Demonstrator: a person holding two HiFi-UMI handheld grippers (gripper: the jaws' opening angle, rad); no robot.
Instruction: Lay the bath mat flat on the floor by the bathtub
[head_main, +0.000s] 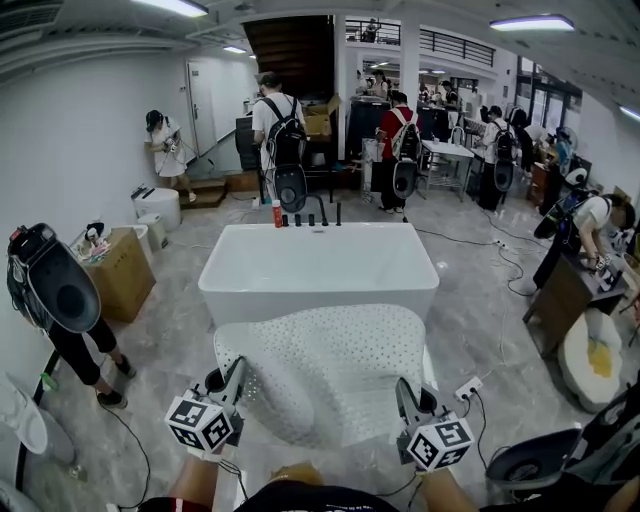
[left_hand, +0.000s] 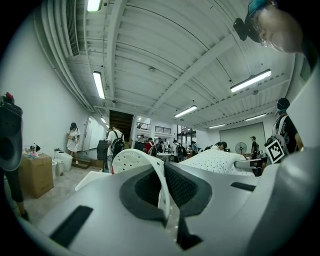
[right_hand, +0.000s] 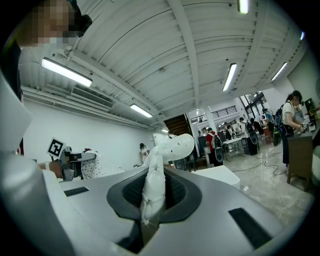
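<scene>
Bulging white perforated bath mat (head_main: 320, 370).

Cardboard box (head_main: 120, 275), power strip (head_main: 468, 388), person with backpack (head_main: 278, 125)

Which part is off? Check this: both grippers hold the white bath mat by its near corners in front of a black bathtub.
The bathtub is white, not black, as the head view shows. The left gripper and right gripper do hold the bath mat.

Perforated rubbery bath mat (head_main: 320, 365); glossy smooth bathtub (head_main: 318, 268); polished marbled floor (head_main: 480, 320)
</scene>
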